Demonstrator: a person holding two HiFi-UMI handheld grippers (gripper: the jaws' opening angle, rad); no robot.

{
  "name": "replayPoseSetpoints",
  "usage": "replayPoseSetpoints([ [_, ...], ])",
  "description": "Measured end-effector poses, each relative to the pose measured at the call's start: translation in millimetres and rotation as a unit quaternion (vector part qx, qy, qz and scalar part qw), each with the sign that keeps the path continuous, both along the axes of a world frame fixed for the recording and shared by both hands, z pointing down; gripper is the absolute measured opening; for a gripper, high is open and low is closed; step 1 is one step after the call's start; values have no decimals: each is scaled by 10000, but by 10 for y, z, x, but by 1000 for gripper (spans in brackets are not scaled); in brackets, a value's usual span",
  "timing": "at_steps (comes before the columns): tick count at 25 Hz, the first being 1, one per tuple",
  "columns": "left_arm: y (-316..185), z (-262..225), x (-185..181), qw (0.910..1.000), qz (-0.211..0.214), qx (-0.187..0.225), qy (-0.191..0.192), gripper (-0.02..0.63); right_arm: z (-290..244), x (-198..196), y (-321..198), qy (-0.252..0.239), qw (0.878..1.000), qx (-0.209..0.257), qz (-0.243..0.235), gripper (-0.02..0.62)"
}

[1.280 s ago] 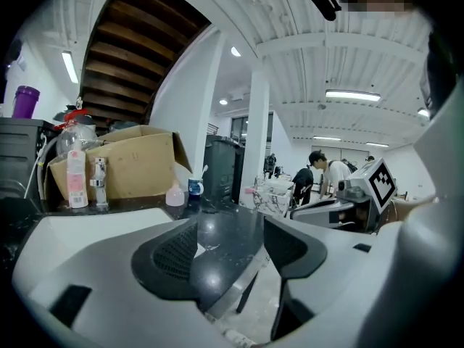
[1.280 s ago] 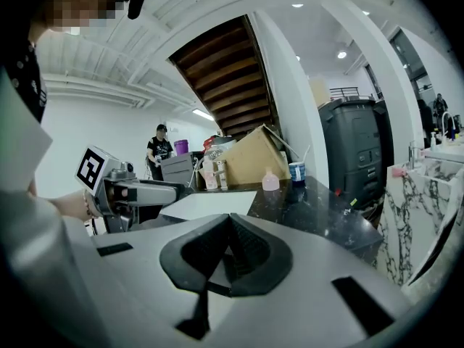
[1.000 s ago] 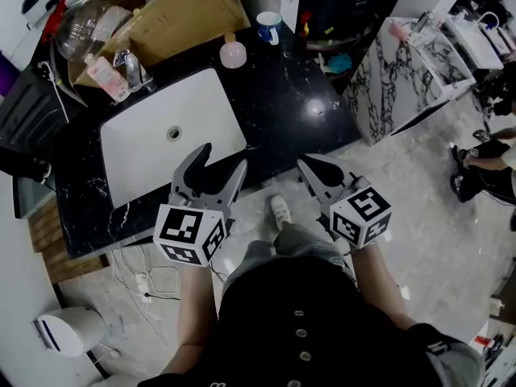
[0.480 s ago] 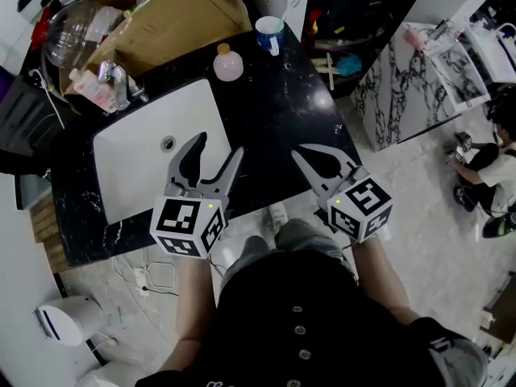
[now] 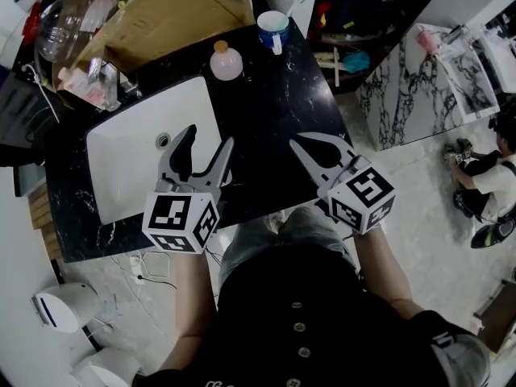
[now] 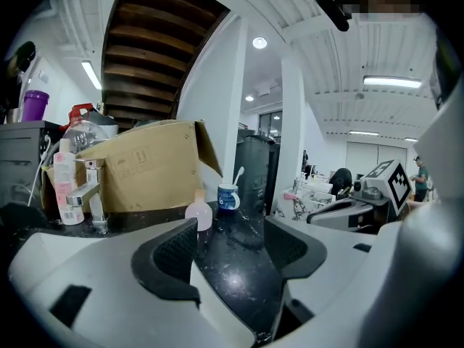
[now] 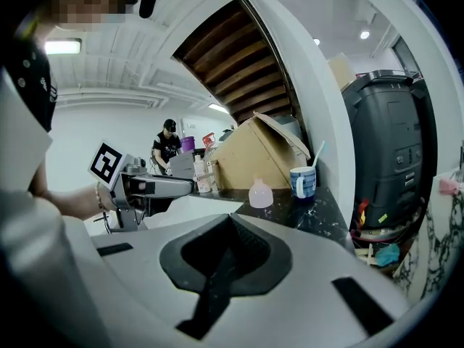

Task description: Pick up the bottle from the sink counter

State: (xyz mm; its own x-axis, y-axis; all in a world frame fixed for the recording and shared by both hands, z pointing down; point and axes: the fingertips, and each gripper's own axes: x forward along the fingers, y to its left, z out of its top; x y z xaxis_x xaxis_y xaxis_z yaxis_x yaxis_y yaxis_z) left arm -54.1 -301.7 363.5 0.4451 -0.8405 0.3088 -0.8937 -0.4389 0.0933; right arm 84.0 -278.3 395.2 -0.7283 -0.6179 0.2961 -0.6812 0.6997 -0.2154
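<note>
1. Two grippers are hanging over the front part of the black counter (image 5: 278, 107), one in each of the person's hands.
2. The left gripper (image 5: 208, 138) is holding its jaws wide apart. Nothing is sitting between them. Only the shiny black counter is showing through the gap.
3. That gripper is hanging over the right edge of the white sink (image 5: 121, 172).
4. The right gripper (image 5: 305, 145) is pressing its two jaws together. It is holding nothing. It is hanging over the counter, to the right of the sink.
5. The bottle (image 5: 226, 61) is small, round and pink with a pale cap. It is standing up straight on the counter, behind the back right corner of the sink and just in front of the big cardboard box (image 5: 173, 14).
6. A blue mug (image 5: 273, 29) is standing on the counter to the right of the bottle, near it but not touching it. Something white is sticking out of the mug.
7. The bottle is standing well apart from both grippers, and neither one is touching it.
8. A silver tap (image 6: 88, 196) is standing at the back of the sink, to the left of the bottle.
</note>
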Motion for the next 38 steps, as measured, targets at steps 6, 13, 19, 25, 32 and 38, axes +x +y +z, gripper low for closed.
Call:
replayPoseSetpoints([
  [6,-101,58,-8,10000,-31,-77,53,282,63,-35,-80,-15,9999,-95,-42,6],
  [13,-245,62,-59,9999,26,-67,75,282,77,-120,-196,42,9999,-115,4,6],
  [19,-372,125,-169,9996,167,-190,103,282,121,-235,-318,-24,9995,-278,111,6],
  [25,-495,125,-195,9983,530,-221,37,282,127,-387,-396,-41,9993,-309,227,6],
  [32,-614,115,-114,9955,925,-184,-20,282,153,-519,-408,5,9990,-339,305,6],
  [38,-796,109,-99,9935,1115,-185,-118,282,161,-561,-441,103,9990,-330,294,6],
])
